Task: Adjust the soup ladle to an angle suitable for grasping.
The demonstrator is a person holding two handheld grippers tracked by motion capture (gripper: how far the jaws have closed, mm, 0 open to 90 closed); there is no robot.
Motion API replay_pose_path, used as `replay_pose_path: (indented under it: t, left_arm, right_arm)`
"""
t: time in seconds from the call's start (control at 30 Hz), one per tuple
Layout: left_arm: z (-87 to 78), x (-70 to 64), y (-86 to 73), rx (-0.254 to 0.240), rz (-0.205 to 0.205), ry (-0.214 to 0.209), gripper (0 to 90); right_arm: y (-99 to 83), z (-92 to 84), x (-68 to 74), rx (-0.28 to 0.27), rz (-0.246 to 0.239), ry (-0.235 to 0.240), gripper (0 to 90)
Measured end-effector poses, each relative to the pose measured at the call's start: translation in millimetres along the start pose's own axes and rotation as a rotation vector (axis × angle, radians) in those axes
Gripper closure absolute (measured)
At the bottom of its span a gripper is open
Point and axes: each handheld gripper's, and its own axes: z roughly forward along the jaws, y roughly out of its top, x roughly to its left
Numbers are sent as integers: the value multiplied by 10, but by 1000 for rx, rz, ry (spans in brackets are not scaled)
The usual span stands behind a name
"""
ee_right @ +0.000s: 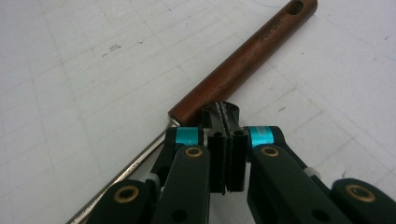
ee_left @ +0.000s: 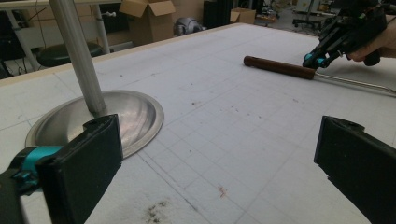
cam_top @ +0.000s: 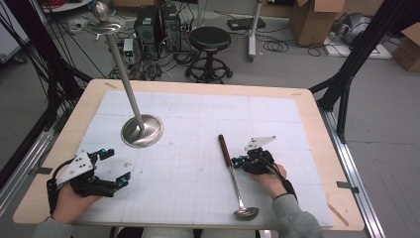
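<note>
The long ladle with a dark brown wooden handle and a thin metal stem is seen lying flat on the white squared mat, near the right side, its bowl at the front edge. The right gripper is held w/ its jaws pressed tight together, nothing between them, tips right at the handle's lower end, maybe touching it. If it's pushed down like this, the round handle could be rolled or shoved away, since closed jaws can't be put around it. The left gripper is kept wide open & empty, well apart from the ladle, near the shiny metal stand with a round base and a tall pole. The pole could be knocked if that hand is swung. Stamped letters are seen on the handle, too blurred to be read
</note>
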Motion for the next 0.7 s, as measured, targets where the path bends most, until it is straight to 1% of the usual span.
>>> replay_pose_path:
  t: [0.33, 0.43, 0.57, 0.67, 0.7]
  left_arm:
    - [-16, -1, -1, -3, 0, 4, 17]
    - [-12, 0, -4, 1, 0, 2, 17]
    - [-16, -1, -4, -3, -4, 4, 17]
    - [-18, 2, -3, -1, -5, 3, 17]
    - [-20, 3, -2, -3, -4, 2, 17]
  right_arm:
    - [78, 89, 36, -2, -24, 9, 900]
    - [123, 140, 69, 5, -21, 29, 900]
    - [187, 214, 93, 11, -31, 44, 900]
    - [219, 242, 91, 14, -29, 51, 900]
    - [255, 261, 87, 24, -29, 61, 900]
